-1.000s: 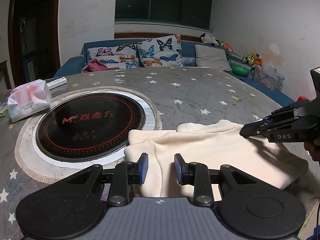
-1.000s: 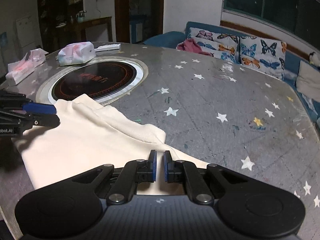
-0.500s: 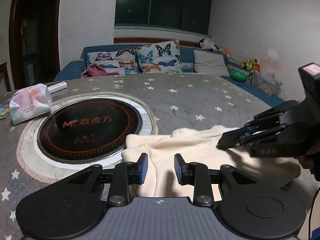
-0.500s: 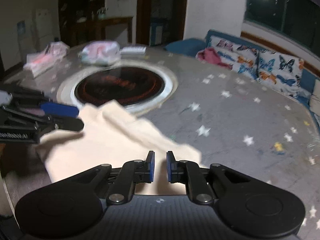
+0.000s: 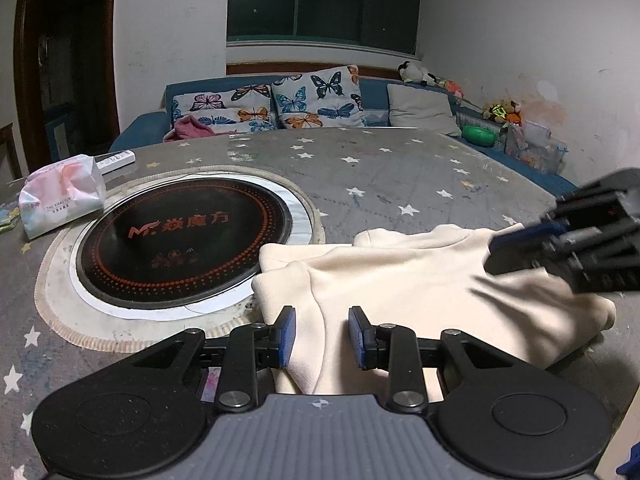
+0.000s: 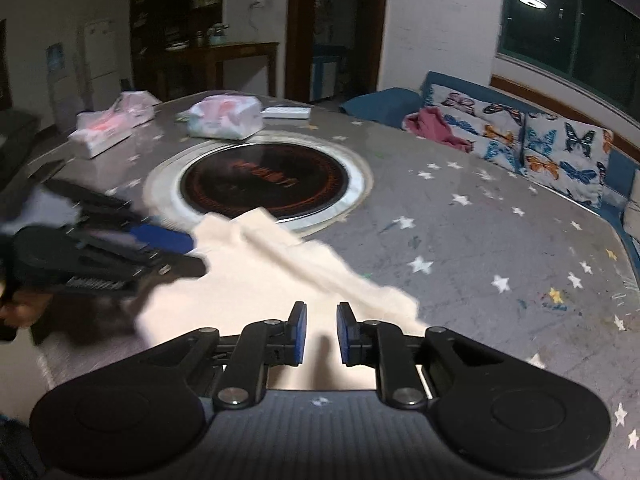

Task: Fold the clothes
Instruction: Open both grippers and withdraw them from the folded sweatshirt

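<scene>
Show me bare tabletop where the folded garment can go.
Free: the grey star-patterned tabletop between the round black cooktop and the blue sofa. Crowded: behind the cooktop, with white tissue packs, and around the cream garment.

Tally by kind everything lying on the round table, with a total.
Cream garment: 1
Tissue packs: 2
White remote control: 1
Built-in round cooktop: 1
Total: 5
</scene>
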Available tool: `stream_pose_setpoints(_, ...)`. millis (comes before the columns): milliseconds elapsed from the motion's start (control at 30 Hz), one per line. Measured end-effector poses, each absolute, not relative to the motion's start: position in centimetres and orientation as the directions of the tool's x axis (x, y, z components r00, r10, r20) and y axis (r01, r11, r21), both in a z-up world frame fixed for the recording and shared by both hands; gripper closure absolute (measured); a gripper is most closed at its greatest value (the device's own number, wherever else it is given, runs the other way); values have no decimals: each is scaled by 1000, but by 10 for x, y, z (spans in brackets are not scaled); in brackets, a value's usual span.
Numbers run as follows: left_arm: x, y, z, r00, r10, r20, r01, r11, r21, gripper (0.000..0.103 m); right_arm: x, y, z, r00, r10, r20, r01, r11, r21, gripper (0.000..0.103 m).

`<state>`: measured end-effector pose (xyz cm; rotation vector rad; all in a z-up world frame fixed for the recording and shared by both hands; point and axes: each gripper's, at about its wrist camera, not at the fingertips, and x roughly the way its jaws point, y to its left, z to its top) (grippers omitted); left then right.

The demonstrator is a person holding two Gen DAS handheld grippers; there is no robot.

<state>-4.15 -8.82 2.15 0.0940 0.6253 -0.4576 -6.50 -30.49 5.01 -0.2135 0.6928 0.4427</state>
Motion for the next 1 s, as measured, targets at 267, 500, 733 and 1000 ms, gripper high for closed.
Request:
stream_pose_setpoints(267,-43,-81,23,720,-379,-582,433,900,-50,70,-97,-289,37,652,354,-671,-517,855,-51,87)
stream_pose_setpoints(500,-52,-75,30,723,-390,-571,441,896,-54,72,-105,-285,39,666,339,-664,-515,854,-80,87)
stream_pose_setpoints(733,-78,-85,36,707,-453,-543,524,851,-28,72,-117,-269,41,659,394,-641,-550,834,-53,87)
stream_pose_setpoints(1000,-79,-95,20,684,-448,-575,552,834,7,72,-122,-268,34,661,396,-638,-525,851,-15,87)
